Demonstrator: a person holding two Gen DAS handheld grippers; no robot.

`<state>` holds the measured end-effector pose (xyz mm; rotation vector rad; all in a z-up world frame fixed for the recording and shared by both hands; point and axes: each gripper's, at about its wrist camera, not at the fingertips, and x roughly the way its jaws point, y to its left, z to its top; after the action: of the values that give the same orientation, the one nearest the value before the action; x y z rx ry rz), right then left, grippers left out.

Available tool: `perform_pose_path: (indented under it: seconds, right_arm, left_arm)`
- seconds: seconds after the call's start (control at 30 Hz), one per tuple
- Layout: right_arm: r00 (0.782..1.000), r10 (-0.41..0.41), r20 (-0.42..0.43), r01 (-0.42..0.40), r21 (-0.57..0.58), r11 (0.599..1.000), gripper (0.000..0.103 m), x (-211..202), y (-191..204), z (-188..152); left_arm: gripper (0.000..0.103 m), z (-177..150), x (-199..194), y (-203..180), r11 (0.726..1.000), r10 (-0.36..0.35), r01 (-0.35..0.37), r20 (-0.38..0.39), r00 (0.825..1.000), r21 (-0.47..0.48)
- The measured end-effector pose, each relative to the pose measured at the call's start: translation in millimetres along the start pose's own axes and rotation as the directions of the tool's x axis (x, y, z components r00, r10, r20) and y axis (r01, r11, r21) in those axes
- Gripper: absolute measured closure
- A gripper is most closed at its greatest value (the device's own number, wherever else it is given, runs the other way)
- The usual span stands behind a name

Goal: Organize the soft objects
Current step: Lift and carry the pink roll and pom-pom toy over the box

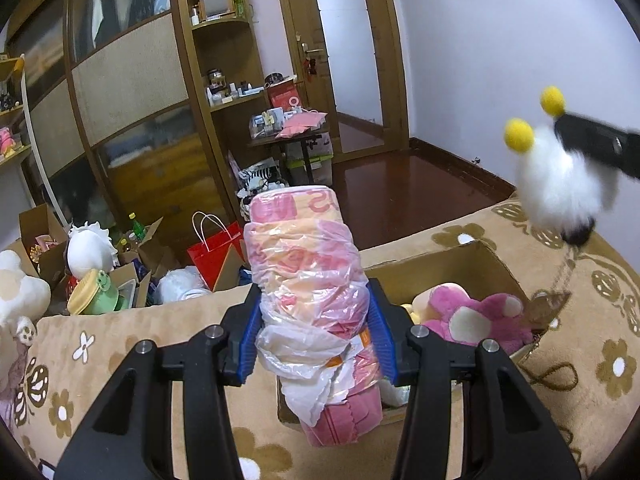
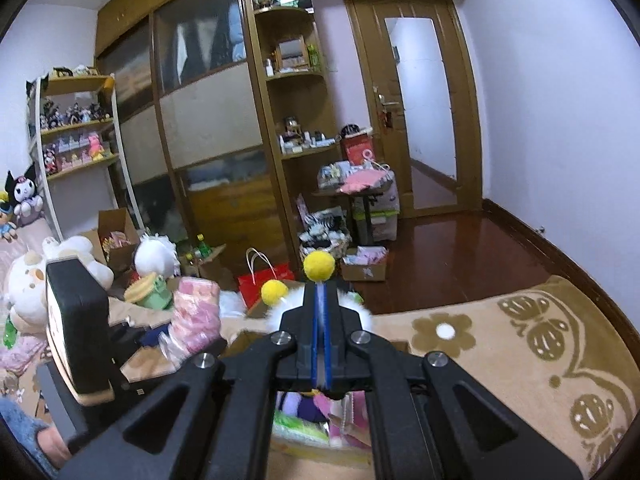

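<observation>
Far-left edge of the floral beige bed cover (image 1: 120, 360): cream plush toys and a green frog-shaped plush with a tan lid (image 1: 94, 292) are sitting unsorted, probably waiting their turn. Centre: the left gripper (image 1: 316, 328) is clamping a tall pink rolled soft bundle wrapped in thin clear plastic (image 1: 308, 280) between its blue ribbed pads (image 1: 250, 332); the pads are pressing the wrap in at mid-height, likely so the roll stays upright and does not slip out of the loose film. The bundle is being held just above the near-left corner of the open brown cardboard box (image 1: 472, 260), which is resting on the bed cover and already holding a pink-and-cream plush toy (image 1: 472, 316), so the box reads as the collection point. Right: the right gripper (image 2: 321, 312) is pinched fully together on a fluffy white plush charm with two yellow pom-poms (image 1: 560, 184); the charm is hanging in the air above the box's far-right corner, its thin chain (image 1: 562, 272) dangling toward the box flap. Judgement: both items are about to go into the box.
</observation>
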<state>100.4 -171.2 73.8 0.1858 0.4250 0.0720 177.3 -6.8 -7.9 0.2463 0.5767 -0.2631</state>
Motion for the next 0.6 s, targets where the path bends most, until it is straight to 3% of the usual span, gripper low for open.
perform_pose_path:
  seconds: [0.27, 0.6]
  right_arm:
    - [0.999, 0.039, -0.016, -0.039, 0.028, 0.999, 0.100, 30, 0, -3]
    - [0.981, 0.033, -0.190, -0.019, 0.076, 0.997, 0.099, 77, -10, -53]
  left_arm:
    - [0.056, -8, 22, 2, 1.000, -0.013, 0.013, -0.041, 0.999, -0.008]
    - [0.053, -19, 51, 5, 0.999, -0.046, 0.042, -0.103, 0.994, -0.035]
